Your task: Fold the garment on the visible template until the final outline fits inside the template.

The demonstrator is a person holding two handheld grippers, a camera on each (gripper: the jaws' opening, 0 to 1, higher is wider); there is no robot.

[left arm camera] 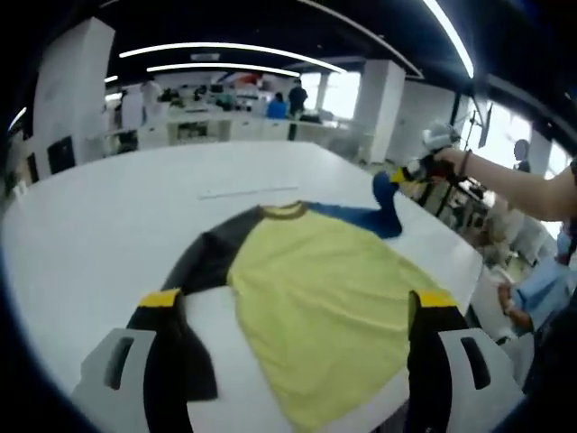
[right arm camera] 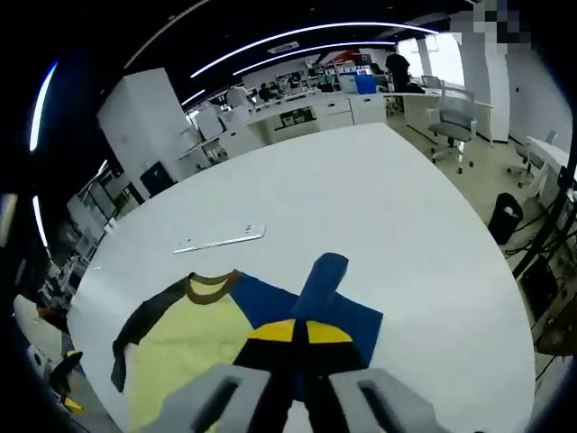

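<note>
A shirt with a yellow body [left arm camera: 315, 298], a black sleeve [left arm camera: 203, 257] and a blue sleeve [left arm camera: 383, 212] lies flat on the white table [left arm camera: 90, 207]. My left gripper [left arm camera: 297, 299] is open wide above the shirt's near half, with nothing between its jaws. At the far right a person's hand holds my right gripper [left arm camera: 407, 173], which lifts the blue sleeve's end off the table. In the right gripper view my right gripper [right arm camera: 297, 332] is shut on the blue sleeve [right arm camera: 323, 275], whose cuff folds up past the yellow tips. The yellow body [right arm camera: 180, 347] and black sleeve [right arm camera: 144, 325] lie to the left.
A thin pale strip [left arm camera: 248, 191] [right arm camera: 221, 239] lies on the table beyond the collar. The table's edge runs close on the right [left arm camera: 469, 271]. A person's forearm [left arm camera: 518, 189] reaches in from the right. An office chair [right arm camera: 455, 117] and a dark bin [right arm camera: 505, 216] stand beyond the table.
</note>
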